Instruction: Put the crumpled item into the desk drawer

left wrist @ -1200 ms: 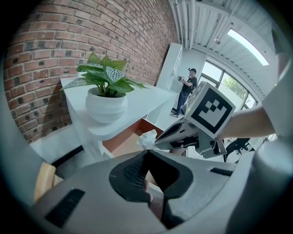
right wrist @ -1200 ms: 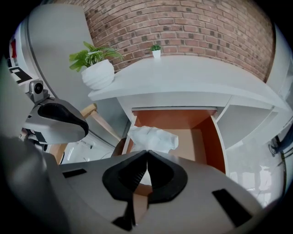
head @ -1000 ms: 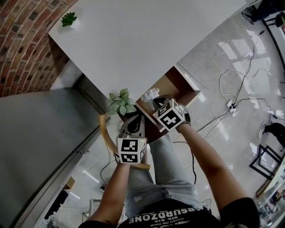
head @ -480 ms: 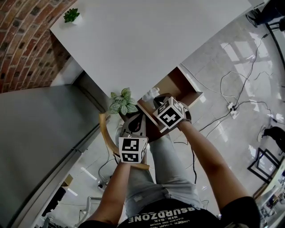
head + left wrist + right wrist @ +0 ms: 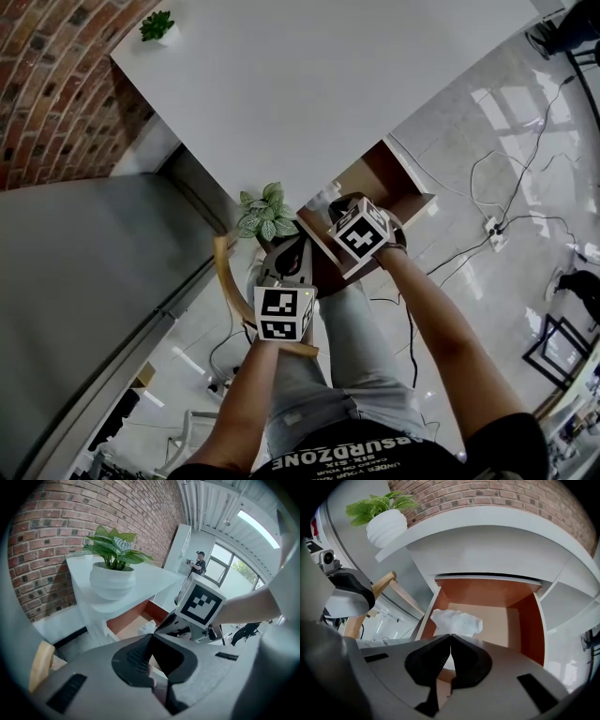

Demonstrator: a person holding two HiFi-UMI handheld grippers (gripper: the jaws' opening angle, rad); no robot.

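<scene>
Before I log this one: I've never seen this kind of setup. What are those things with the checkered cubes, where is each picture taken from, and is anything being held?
There is no robot: a person holds a two-jaw gripper in each hand; the patterned cubes are parts of them. The head view comes from a camera on the person's head, looking down at a white desk with its drawer open. The other two views come from cameras riding on the grippers, looking along their jaws. The left gripper is shut and empty, near a potted plant on the desk corner. The right gripper is over the drawer, its jaws shut, apparently on an edge of the crumpled white item, which is down inside the drawer.
</scene>
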